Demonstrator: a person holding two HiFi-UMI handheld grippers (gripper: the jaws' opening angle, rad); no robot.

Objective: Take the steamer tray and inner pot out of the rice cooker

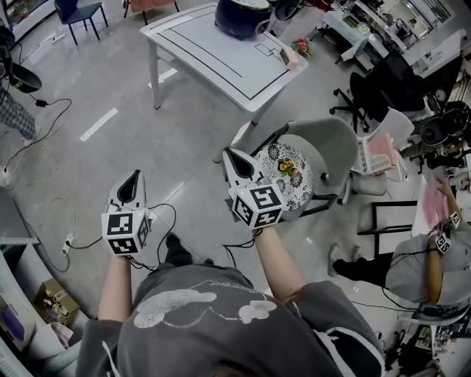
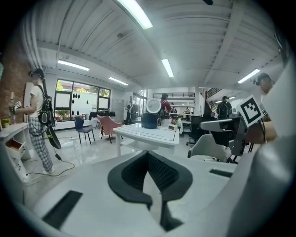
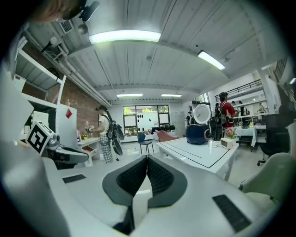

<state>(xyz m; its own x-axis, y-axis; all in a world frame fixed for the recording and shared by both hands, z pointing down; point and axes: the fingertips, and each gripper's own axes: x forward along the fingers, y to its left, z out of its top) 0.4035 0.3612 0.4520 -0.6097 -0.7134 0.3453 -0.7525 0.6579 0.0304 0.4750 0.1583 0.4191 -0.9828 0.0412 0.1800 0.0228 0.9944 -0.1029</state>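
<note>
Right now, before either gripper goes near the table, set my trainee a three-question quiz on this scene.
1. True or false: the left gripper has its jaws wide apart.
2. Pick one. The rice cooker stands: A, on the white table; B, on the floor; C, on the grey chair.
3. In a word, is the cooker's lid open or closed?

Key
1. False: the jaws are shut, with nothing between them.
2. A.
3. Open: it stands raised above the pot.
</note>
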